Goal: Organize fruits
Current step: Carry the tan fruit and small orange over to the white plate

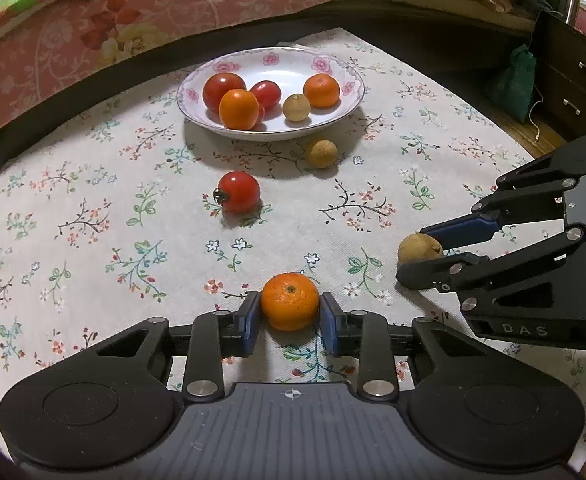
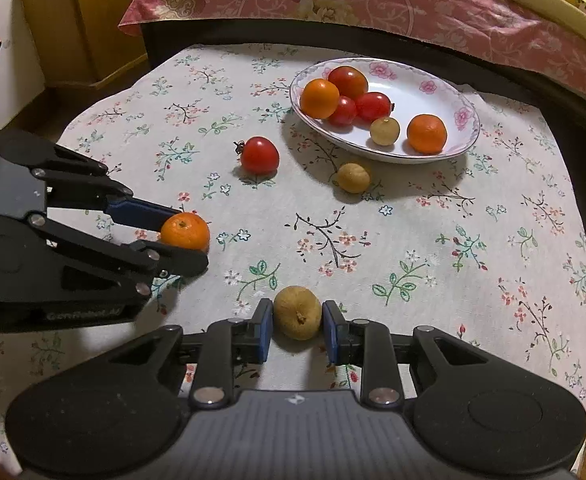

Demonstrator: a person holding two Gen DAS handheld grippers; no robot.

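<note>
Orange and round, a mandarin (image 1: 289, 301) sits on the cloth between the blue pads (image 1: 250, 320) of the left gripper (image 1: 289, 312); both pads press its sides, so the jaws are closed on it. The right wrist view shows the same fruit (image 2: 185, 231) pinched at the tip of that gripper (image 2: 181, 236), low over the cloth.

To its right, a tan, wrinkled fruit (image 2: 297, 312) lies between the pads of the right gripper (image 2: 298, 326). The jaws stand narrow, and the pads look to touch its sides, gripping it. In the left wrist view this fruit (image 1: 420, 249) shows at the end of the right gripper (image 1: 433, 254).

Farther out on the cloth, a loose tomato (image 1: 239, 192) with a dark stem lies alone, and a second tan fruit (image 1: 322, 153) rests just beside the plate's near rim.

The plate (image 1: 333, 120), white with pink flowers on its rim, holds two mandarins (image 1: 238, 109) (image 1: 322, 90), one tan fruit (image 1: 296, 107) and tomatoes (image 1: 223, 89) (image 1: 265, 93); the right wrist view shows a third tomato (image 2: 342, 111) among them.

The floral cloth (image 1: 93, 240) covers a round table. Behind it runs a bed with a pink patterned quilt (image 1: 133, 20). A dark drawer unit (image 1: 573, 72) stands at the right.
</note>
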